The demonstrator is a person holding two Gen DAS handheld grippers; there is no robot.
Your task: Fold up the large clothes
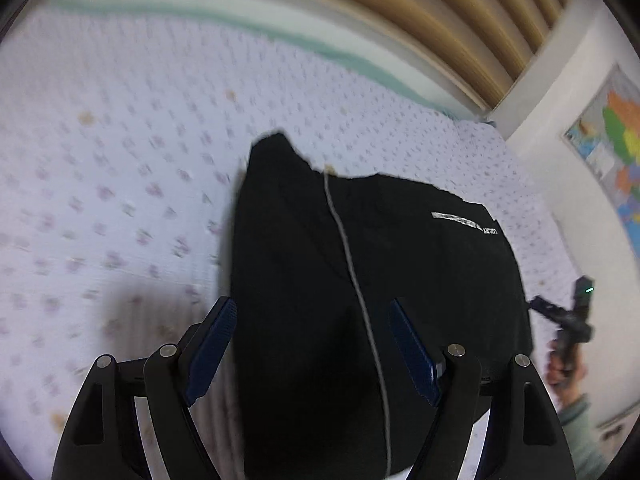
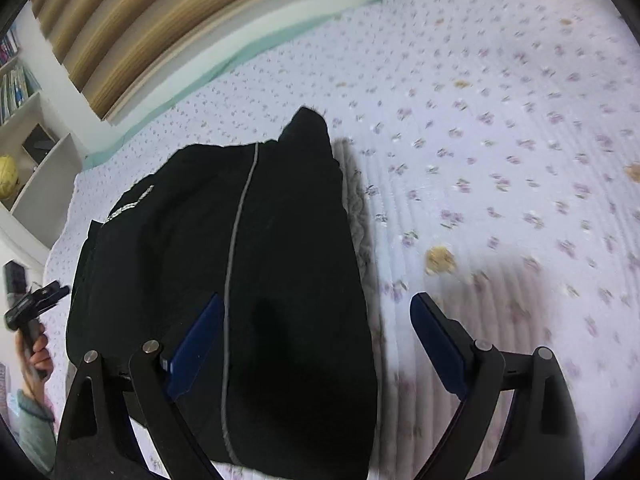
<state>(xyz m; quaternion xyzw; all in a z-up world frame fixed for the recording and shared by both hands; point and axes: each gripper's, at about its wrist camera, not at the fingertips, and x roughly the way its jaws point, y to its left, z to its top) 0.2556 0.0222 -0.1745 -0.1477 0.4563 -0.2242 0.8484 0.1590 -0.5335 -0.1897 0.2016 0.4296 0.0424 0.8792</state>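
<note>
A black garment (image 1: 360, 264) with a thin grey stripe and a small white logo lies bunched and partly folded on a floral bedspread (image 1: 120, 184). My left gripper (image 1: 312, 316) is open above the garment's near end, with blue pads (image 1: 212, 348) apart and nothing between them. The right gripper shows far right in a hand (image 1: 568, 320). In the right wrist view the garment (image 2: 260, 272) fills the centre-left. My right gripper (image 2: 316, 320) is open, straddling the garment's right edge. The left gripper appears at far left (image 2: 32, 308).
A wooden slatted headboard (image 1: 400, 20) runs behind the bed. A wall map (image 1: 612, 144) hangs at the right. White shelves with books and a yellow ball (image 2: 8, 176) stand at the left. Bedspread (image 2: 500, 160) stretches to the right.
</note>
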